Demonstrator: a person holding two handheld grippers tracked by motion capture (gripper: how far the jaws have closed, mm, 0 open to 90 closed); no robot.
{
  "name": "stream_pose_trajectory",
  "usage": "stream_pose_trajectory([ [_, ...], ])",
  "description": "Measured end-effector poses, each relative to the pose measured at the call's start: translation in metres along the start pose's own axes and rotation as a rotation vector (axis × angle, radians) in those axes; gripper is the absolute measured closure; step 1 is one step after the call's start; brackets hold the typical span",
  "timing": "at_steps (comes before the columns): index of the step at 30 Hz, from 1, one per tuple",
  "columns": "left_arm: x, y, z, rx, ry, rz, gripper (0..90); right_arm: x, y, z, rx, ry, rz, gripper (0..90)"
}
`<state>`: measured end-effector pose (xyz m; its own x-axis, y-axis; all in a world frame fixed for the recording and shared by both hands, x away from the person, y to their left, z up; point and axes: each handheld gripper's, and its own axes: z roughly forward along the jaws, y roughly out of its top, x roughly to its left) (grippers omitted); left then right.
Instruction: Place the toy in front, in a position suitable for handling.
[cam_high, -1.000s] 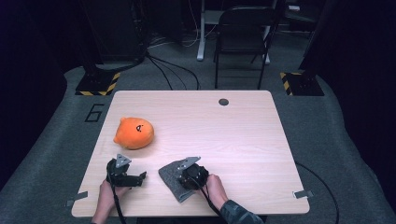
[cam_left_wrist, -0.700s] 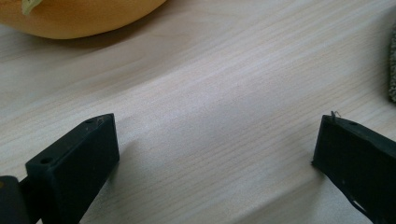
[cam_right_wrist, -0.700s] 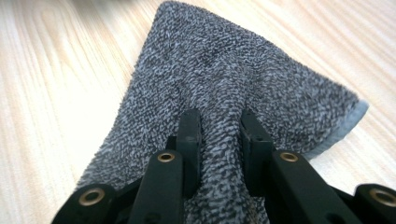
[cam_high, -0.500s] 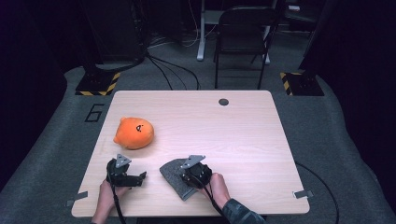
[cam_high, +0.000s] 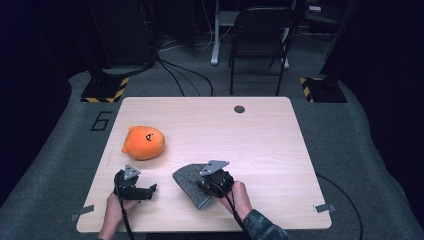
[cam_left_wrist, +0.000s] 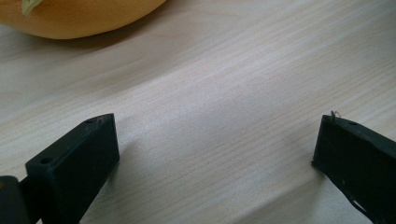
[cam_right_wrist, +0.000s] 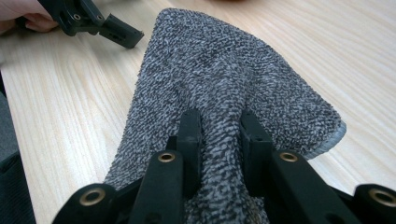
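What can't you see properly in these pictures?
- Orange plush toy: the left gripper view's top edge cuts it off.
- Grey cloth: the right gripper, shut on a fold, hides its near end.
- Small dark round thing at the table's far edge: too small in the high view to tell.

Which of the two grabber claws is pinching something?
The right gripper: its jaws pinch a fold of the grey towel. The left gripper stands open over bare table.

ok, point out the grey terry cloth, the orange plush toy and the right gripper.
grey terry cloth (cam_right_wrist: 233, 60): right gripper view, middle of its raised fold.
orange plush toy (cam_high: 143, 142): high view, centre of its body.
right gripper (cam_right_wrist: 219, 128): right gripper view, between the fingertips pinching the cloth.
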<state>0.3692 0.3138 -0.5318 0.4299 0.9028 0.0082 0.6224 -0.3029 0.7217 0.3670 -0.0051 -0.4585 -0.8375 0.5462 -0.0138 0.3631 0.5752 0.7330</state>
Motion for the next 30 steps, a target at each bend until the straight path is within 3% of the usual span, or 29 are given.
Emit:
stream_pose_trajectory([
  [3,0.000,0.000,0.000,0.000,0.000,0.000,0.1,-0.003,0.001,-0.006,-0.006,-0.008,-0.008,73.9],
  [22,0.000,0.000,0.000,0.001,-0.003,0.001,0.1,-0.039,-0.002,-0.043,-0.054,-0.087,0.063,73.9],
  [30,0.000,0.000,0.000,0.006,-0.005,0.002,0.0,-0.058,-0.012,-0.060,-0.053,-0.135,0.093,73.8],
])
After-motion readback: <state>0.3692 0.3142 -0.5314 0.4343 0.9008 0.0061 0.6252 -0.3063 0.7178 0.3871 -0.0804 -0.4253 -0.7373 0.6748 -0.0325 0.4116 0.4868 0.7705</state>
